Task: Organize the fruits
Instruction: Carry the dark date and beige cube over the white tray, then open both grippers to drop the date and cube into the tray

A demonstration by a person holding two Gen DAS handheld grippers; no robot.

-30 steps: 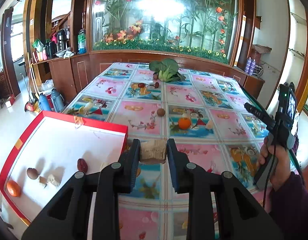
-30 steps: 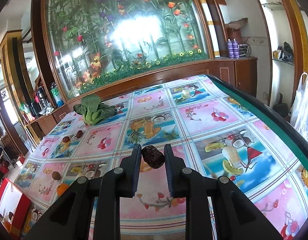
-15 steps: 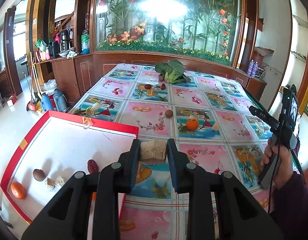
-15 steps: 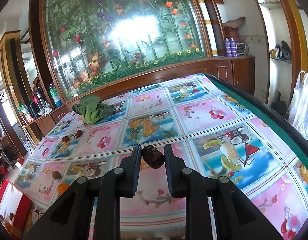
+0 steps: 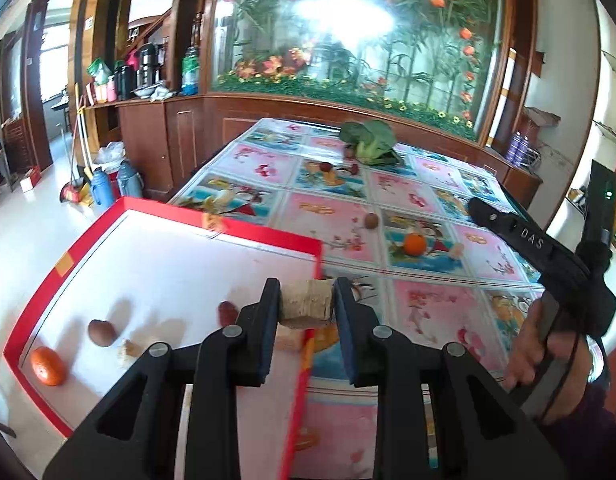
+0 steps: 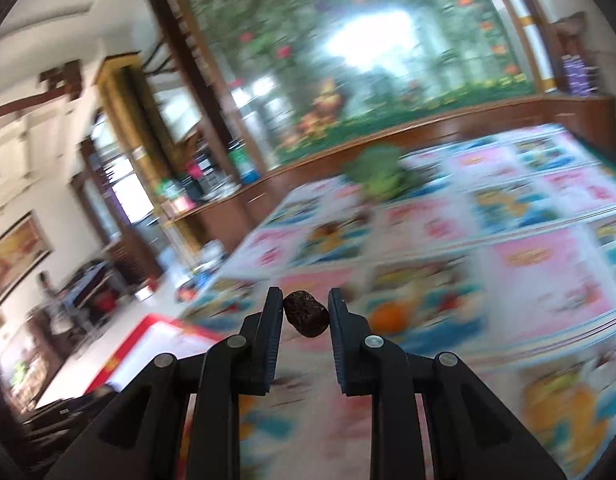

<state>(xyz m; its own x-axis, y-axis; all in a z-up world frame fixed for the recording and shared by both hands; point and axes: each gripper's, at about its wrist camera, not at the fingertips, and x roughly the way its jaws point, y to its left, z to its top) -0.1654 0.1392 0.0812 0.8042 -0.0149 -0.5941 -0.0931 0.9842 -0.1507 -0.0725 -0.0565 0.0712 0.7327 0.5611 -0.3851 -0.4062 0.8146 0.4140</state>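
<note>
Box: red box (image 5: pixel 244 229) holds an orange (image 5: pixel 48 365), dates, pale chunks.
Counter: counter (image 5: pixel 339 224) carries another orange (image 5: pixel 415 243), greens (image 5: pixel 369 142).
Grippers: left hand-held gripper (image 5: pixel 307 304) grasps a pale chunk (image 5: pixel 306 305); right hand-held gripper (image 6: pixel 306 316) grasps a date (image 6: pixel 306 319).

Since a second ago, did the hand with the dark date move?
Yes. The right gripper, shut on the dark date, swung left: the green vegetable slid rightward and the red box now appears.

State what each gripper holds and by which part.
Left gripper pinches a pale tan chunk by its two sides; right gripper pinches a dark wrinkled fruit by its ends.
</note>
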